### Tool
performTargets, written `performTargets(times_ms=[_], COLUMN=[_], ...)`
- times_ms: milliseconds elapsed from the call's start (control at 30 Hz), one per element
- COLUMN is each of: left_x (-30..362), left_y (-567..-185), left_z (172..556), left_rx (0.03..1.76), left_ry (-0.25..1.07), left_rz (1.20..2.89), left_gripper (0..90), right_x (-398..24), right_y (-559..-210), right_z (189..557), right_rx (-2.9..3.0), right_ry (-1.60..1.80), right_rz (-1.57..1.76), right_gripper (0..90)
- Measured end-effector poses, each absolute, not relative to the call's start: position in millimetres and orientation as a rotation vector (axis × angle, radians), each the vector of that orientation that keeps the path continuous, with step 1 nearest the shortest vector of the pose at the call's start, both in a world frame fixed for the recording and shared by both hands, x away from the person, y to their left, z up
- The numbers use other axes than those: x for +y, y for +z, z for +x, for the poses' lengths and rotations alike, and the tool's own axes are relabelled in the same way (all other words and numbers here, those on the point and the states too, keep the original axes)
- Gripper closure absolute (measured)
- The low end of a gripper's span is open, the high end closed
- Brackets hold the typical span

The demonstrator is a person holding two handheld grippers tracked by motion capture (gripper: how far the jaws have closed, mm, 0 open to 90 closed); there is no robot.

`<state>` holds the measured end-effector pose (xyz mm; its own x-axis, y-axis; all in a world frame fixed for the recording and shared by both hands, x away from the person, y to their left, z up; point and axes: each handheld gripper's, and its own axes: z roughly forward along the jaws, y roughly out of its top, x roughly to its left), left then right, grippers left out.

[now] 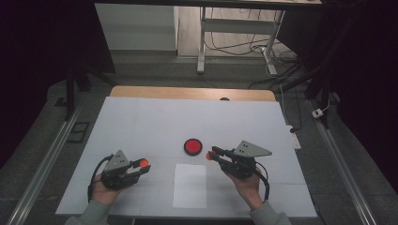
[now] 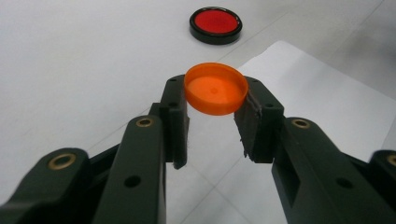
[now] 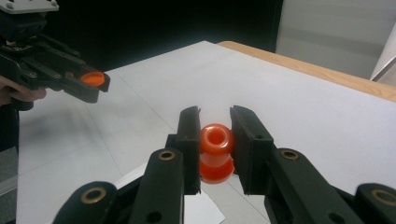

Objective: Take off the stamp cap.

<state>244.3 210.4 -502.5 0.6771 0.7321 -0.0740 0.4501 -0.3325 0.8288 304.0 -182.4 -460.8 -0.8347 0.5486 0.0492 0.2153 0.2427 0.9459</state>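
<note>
A round orange cap (image 2: 215,88) sits level between my left gripper's (image 2: 214,105) fingertips, which are shut on its rim. In the high view this gripper (image 1: 142,165) hovers over the table's front left with the cap (image 1: 144,163) at its tip. My right gripper (image 3: 215,122) is shut on a small orange-red spool-shaped piece (image 3: 215,151) with a hole in its top. It (image 1: 209,155) points left, just right of a red disc with a black rim (image 1: 193,146). That disc (image 2: 215,23) lies flat on the table ahead of the left gripper.
A white sheet of paper (image 1: 189,185) lies on the pale table cover (image 1: 141,122) between the two hands. The wooden table edge (image 1: 187,92) runs along the far side. Beyond it are desk legs and cables (image 1: 244,47) on the floor.
</note>
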Motion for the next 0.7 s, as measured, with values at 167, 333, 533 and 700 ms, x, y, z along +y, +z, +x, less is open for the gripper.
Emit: performTargets(times_ms=[167,333,533,700], left_x=[219.8,221.3,219.9,219.0], left_y=[-506.0,-506.2,-506.9,-507.7], left_z=[241.9,243.1,244.2,244.9], left_rx=[0.944,0.946,0.946,0.946], left_ry=[0.393,0.390,0.395,0.392], left_rz=[1.971,1.966,1.972,1.976], left_gripper=[65.2,65.2,65.2,65.2], right_x=[-183.1,-182.7,-182.9,-183.4], right_y=[-462.1,-462.4,-462.8,-462.3], right_z=[305.2,305.4,305.9,306.0], right_rx=[2.230,2.226,2.228,2.229], right_ry=[1.617,1.619,1.616,1.613], right_rz=[0.713,0.714,0.715,0.713], right_gripper=[72.4,72.4,72.4,72.4])
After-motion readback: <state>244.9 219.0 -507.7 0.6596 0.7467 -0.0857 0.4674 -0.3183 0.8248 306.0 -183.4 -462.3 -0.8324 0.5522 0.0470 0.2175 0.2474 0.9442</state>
